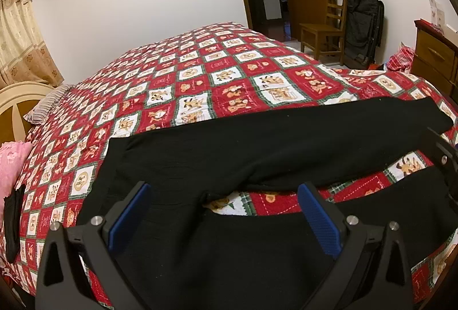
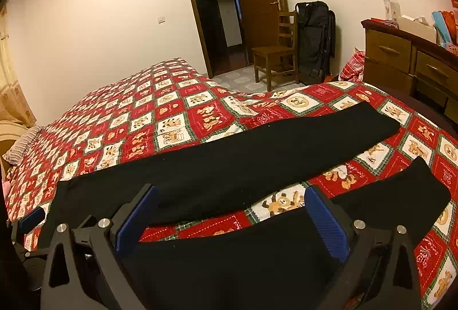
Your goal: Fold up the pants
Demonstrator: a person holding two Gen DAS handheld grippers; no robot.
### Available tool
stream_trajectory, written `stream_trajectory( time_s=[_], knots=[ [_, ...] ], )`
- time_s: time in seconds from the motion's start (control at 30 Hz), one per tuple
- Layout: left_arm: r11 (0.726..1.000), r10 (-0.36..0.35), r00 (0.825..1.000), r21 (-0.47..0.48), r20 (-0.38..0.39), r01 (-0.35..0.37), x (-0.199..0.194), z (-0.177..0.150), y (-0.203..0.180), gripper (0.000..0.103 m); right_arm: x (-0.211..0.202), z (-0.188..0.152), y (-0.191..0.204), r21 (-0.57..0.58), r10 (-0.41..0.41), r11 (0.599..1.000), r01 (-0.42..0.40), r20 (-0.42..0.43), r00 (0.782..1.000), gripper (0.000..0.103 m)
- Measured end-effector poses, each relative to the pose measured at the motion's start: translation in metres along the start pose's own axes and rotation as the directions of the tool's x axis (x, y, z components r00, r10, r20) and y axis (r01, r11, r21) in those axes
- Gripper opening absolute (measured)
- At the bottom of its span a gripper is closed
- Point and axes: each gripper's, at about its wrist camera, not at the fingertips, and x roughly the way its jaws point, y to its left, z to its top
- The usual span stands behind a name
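Left wrist, black pants (image 1: pixel 257 144) spread beneath parted left tongs (image 1: pixel 226 195)

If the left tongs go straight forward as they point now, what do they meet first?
Most likely the black pants. The left tongs stand open above the crotch, and the far leg lies straight ahead across the quilt. Depth is unclear, so this is a guess.
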Motion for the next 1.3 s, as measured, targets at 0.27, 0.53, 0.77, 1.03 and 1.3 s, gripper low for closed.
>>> stream_trajectory(
  time_s=[0.27,0.53,0.77,1.03,1.3],
  knots=[
    [1.000,0.009,1.000,0.016,0.002,-0.009,0.0000,-0.0022,-0.0041,0.103,0.0021,-0.0016,0.0019,0.002,-0.004,1.000,0.004,-0.007,1.000,0.102],
    [1.000,0.011,1.000,0.018,0.000,-0.011,0.0004,-0.0025,-0.0031,0.103,0.0030,-0.0022,0.0019,0.004,-0.005,1.000,0.005,-0.010,1.000,0.102],
    [1.000,0.011,1.000,0.019,-0.001,-0.011,0.0008,-0.0036,0.0001,0.103,0.0042,-0.0031,0.0016,0.003,-0.004,1.000,0.004,-0.015,1.000,0.102],
    [1.000,0.011,1.000,0.020,-0.001,-0.011,0.0011,-0.0038,-0.0006,0.103,0.0054,-0.0039,0.0022,0.004,-0.005,1.000,0.005,-0.022,1.000,0.102],
    [1.000,0.010,1.000,0.020,-0.002,-0.010,0.0012,-0.0045,-0.0005,0.103,0.0057,-0.0039,0.0020,0.004,-0.006,1.000,0.006,-0.024,1.000,0.102]
  ],
)
